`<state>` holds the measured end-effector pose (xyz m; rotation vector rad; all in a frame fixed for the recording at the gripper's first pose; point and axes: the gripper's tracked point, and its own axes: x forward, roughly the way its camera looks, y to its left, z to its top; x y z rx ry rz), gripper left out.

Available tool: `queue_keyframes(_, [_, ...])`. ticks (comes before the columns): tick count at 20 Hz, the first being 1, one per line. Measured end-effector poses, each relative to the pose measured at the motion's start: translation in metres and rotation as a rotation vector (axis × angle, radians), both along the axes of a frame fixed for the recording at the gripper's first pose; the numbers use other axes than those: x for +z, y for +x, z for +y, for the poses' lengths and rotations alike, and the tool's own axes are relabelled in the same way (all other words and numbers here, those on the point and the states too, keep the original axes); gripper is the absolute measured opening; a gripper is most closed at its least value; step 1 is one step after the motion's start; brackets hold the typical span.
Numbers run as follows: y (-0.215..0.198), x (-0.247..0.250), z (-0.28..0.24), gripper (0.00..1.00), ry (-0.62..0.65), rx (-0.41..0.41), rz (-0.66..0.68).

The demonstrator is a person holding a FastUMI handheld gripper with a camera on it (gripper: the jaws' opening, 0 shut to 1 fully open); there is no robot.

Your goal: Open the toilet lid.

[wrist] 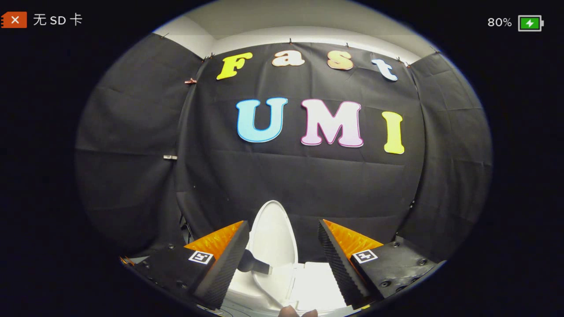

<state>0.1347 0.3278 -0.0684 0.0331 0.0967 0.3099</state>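
Right now my gripper (282,246) stands with its two black ribbed fingers (224,264) spread wide, orange backs turned outward, and nothing pressed between them. Each finger carries a small white square marker with a black pattern near its base.

Between the fingers and just beyond them rises the white oval plastic toilet lid (273,237), standing upright, its rounded top reaching above my fingertips against the black cloth wall (291,176). My left finger's inner edge lies just beside the lid's left rim; I cannot tell whether it touches. My right finger is clearly apart from the lid, with dark wall showing in the gap.

Below the lid, between the fingers, lies the glossy white ceramic toilet body (308,286), bright under the light. A small grey flat tab (255,264) sticks out beside my left finger, across the lower part of the lid; what it belongs to is hard to make out. Something brownish and rounded (297,312) shows lowest between my fingers, possibly fingertips of a hand.
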Motion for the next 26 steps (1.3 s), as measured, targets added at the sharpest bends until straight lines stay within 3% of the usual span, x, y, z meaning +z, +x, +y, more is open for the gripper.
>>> queue_keyframes(14, [-0.037,0.048,-0.118,0.99,-0.036,-0.102,-0.065])
queue_keyframes(20, [-0.073,0.06,-0.153,0.99,0.097,-0.119,-0.038])
queue_keyframes(26, [-0.117,0.064,-0.197,0.98,0.098,-0.163,-0.02])
